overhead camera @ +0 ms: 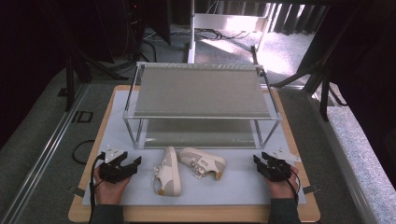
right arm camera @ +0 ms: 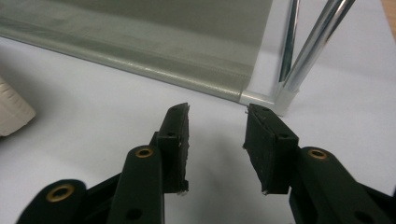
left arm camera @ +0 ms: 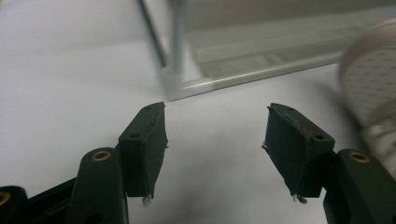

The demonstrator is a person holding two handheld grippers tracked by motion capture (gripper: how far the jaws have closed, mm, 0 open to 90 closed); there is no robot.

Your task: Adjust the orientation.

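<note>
Right now both grippers rest low on the white mat (overhead camera: 233,189) at the near edge of the table, one on each side of a pair of pale shoes. The left gripper (overhead camera: 133,164) sits in the person's left hand (overhead camera: 111,186), and in the left gripper view (left arm camera: 215,135) its jaws stand apart with bare mat between them, grasping nothing. The right gripper (overhead camera: 259,161) sits in the right hand (overhead camera: 281,185); in the right gripper view (right arm camera: 217,135) its jaws stand closer together than the left ones, yet a gap shows between the pads and nothing is gripped. The two shoes lie between the grippers, just in front of the metal shoe rack (overhead camera: 201,91). The left shoe (overhead camera: 167,171) lies tipped on its side, its toe toward the rack and its tan heel toward the person. The right shoe (overhead camera: 202,163) lies across, just beside the first, the two nearly touching near the laces. Both shoes are well apart from either gripper. The rack has two grey shelves in a silver frame, and both shelves carry nothing.
</note>
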